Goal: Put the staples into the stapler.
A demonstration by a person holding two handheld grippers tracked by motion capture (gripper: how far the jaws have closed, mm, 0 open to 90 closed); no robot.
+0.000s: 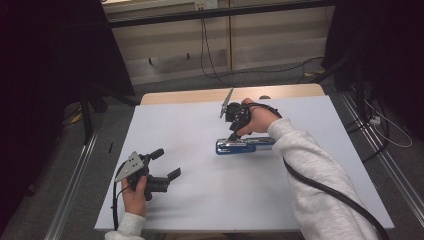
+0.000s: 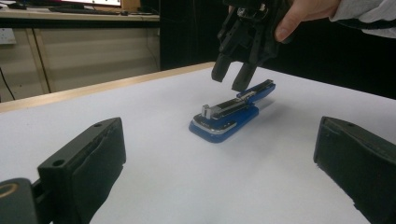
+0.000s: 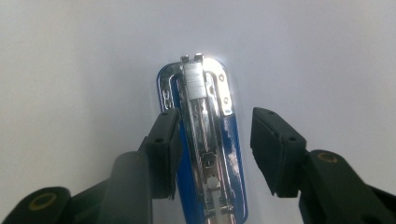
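Fingers of the right gripper were apart, straddling a blue stapler from above; jaws not clamped on it, contact unclear. Stapler lay flat near the middle of the white table, its metal staple channel exposed on top. Left gripper had its fingers wide apart on nothing, held low near the table's left front, well apart from the stapler and pointed toward it.

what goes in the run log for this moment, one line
right gripper: open, above blue stapler, jaws either side | left gripper: open, apart from it | stapler: flat on white table
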